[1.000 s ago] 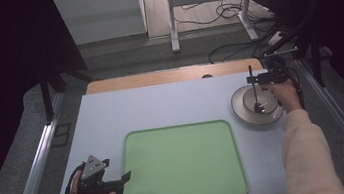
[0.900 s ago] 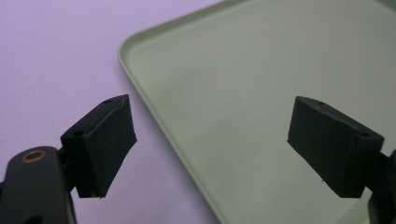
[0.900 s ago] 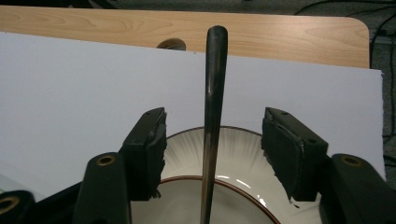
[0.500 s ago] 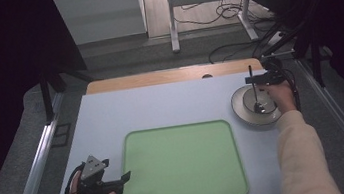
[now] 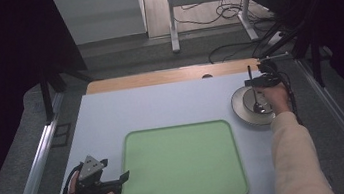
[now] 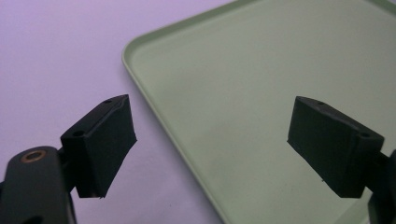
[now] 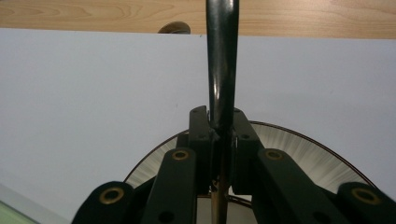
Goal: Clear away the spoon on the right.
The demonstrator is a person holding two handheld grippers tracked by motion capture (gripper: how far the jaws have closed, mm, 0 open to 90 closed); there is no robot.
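Green tray [image 5: 181, 164] – one, one bowl [image 5: 243, 110], one spoon [image 5: 254, 91], two grippers

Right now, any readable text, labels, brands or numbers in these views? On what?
None readable in the high view or the two gripper views.
No print on the green tray, the plate, the dark spoon handle or the table.
Left gripper and right gripper jaws: plain black, unmarked.
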